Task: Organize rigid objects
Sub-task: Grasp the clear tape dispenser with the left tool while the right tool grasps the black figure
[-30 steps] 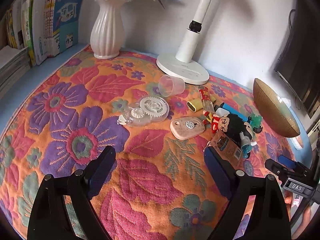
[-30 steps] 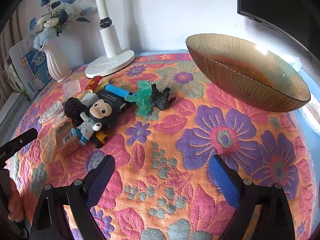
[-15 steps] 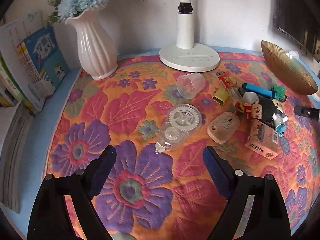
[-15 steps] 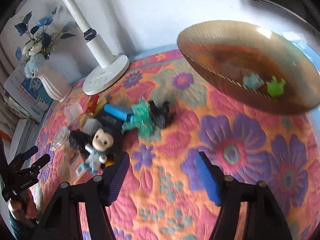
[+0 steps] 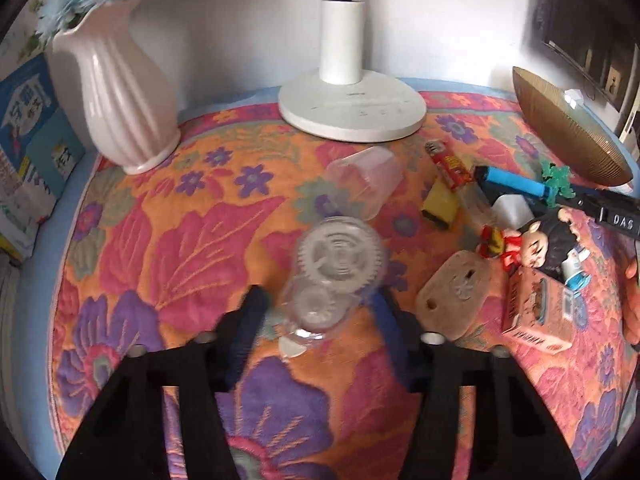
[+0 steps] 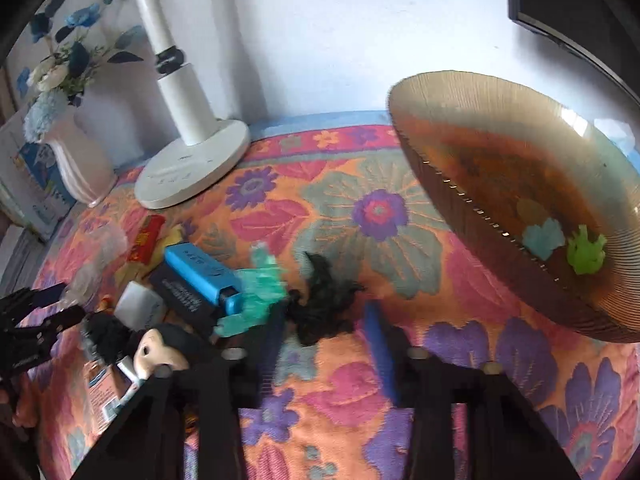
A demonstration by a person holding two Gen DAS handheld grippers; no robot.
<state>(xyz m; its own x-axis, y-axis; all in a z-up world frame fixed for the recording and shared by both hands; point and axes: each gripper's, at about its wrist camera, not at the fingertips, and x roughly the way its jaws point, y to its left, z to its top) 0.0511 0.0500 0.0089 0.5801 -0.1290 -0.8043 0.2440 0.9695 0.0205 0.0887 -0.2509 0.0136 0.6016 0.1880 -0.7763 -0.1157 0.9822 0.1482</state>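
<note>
A round table under a flowered cloth (image 5: 168, 240) in orange, pink and purple fills both views. At its far edge stand a white lamp base (image 5: 352, 108) and a ribbed white vase (image 5: 116, 96); on the right, a wide amber bowl (image 6: 516, 184) already holds two small toys, pale blue and green. A jumble of small rigid things lies mid-table — a clear cup (image 5: 366, 180), a blue box (image 6: 200, 272), a doll figure (image 5: 536, 244), a carton (image 5: 540, 308).

The step in hand looks like a double pick-up. The left gripper (image 5: 320, 312) is closing around a clear plastic gear case (image 5: 332, 276), which lies on the cloth between the narrowing jaws; the pads appear not yet to press on it. The right gripper (image 6: 324, 328) is closing around a small black figure (image 6: 320, 300), also between its jaws, with a gap visible on the right.

Next, each needs a firm pinch before lifting — the clear case looks slippery — then probably a carry to the bowl.
</note>
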